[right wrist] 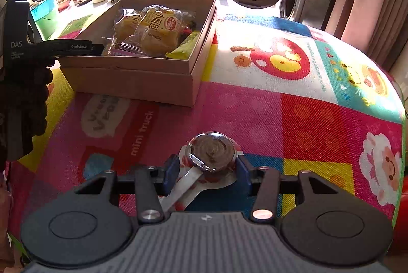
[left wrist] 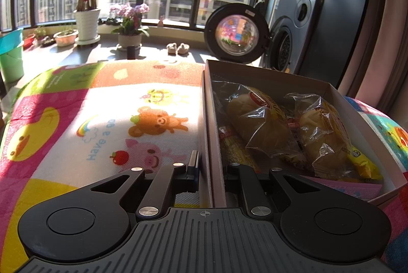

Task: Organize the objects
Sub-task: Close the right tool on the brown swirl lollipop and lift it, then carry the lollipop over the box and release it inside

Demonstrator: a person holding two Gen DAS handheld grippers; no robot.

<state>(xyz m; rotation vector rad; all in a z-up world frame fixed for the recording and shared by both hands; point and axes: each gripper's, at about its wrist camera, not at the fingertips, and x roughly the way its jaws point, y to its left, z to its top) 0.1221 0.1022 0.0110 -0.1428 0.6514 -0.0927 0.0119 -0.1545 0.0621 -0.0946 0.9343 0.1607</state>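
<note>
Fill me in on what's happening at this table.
A person is tidying things into a cardboard box on a colourful cartoon mat. The left tool is shut on the box's near wall, steadying it. The box already holds wrapped bread buns and other snack packets. The right tool is closed on a shiny chrome bell-shaped object with a white strip under it, low over the mat, short of the box.

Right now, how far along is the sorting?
Done: wrapped buns and other snack packets already lie in the cardboard box. In hand: the right claw is closed around a shiny round-topped object, while the left claw pinches the box wall. Left: getting that object into the box.
</note>
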